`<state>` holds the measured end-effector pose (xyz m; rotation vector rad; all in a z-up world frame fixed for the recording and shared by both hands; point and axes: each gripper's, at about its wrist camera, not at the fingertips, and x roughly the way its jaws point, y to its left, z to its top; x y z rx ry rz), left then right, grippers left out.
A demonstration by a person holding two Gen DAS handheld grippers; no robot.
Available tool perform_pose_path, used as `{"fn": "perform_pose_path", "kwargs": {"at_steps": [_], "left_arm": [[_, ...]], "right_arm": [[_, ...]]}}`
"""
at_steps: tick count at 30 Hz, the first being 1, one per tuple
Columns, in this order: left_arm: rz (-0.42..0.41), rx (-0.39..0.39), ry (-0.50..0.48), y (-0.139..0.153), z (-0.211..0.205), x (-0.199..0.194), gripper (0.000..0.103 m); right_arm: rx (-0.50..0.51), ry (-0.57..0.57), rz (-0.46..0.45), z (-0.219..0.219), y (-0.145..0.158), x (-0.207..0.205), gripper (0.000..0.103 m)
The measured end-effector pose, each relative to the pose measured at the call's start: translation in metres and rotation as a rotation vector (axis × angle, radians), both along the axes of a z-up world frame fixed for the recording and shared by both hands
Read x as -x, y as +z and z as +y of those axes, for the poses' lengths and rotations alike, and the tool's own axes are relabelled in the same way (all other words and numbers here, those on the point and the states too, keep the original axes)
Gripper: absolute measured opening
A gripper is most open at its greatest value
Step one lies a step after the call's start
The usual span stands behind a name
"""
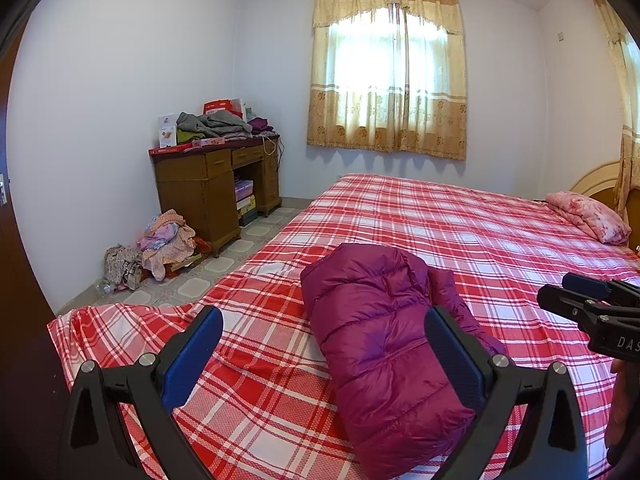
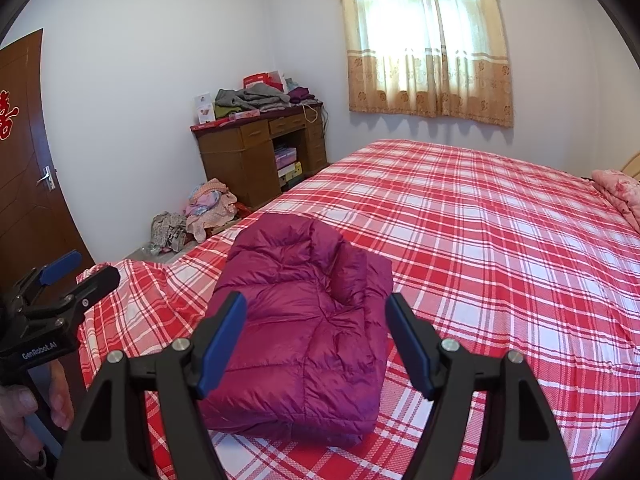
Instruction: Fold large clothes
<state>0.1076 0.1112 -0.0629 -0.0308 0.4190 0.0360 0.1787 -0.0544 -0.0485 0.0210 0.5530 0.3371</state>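
A magenta quilted down jacket (image 1: 376, 340) lies folded into a compact bundle on the red-and-white plaid bed (image 1: 460, 224); it also shows in the right wrist view (image 2: 304, 332). My left gripper (image 1: 324, 332) is open and empty, held above the bed's near edge, its right finger in front of the jacket's side. My right gripper (image 2: 316, 320) is open and empty, hovering just before the jacket. Each gripper shows in the other's view, the right one (image 1: 568, 292) at the right edge, the left one (image 2: 80, 272) at the left edge.
A pink folded quilt (image 1: 588, 216) lies at the bed's far right by the headboard. A wooden desk (image 1: 216, 188) piled with clothes stands in the corner, with clothes heaped on the floor (image 1: 160, 244) beside it. A brown door (image 2: 24, 168) is at left, a curtained window (image 1: 388, 68) behind.
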Motion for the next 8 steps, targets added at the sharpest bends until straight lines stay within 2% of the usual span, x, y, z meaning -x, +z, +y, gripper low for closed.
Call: {"fn": "perform_pose_path", "kwargs": {"at_steps": [8], "left_arm": [[-0.034, -0.051, -0.019, -0.0019, -0.0054, 0.0040, 0.101]], "right_arm": [[0.002, 0.003, 0.002, 0.0004, -0.0018, 0.0001, 0.075]]}}
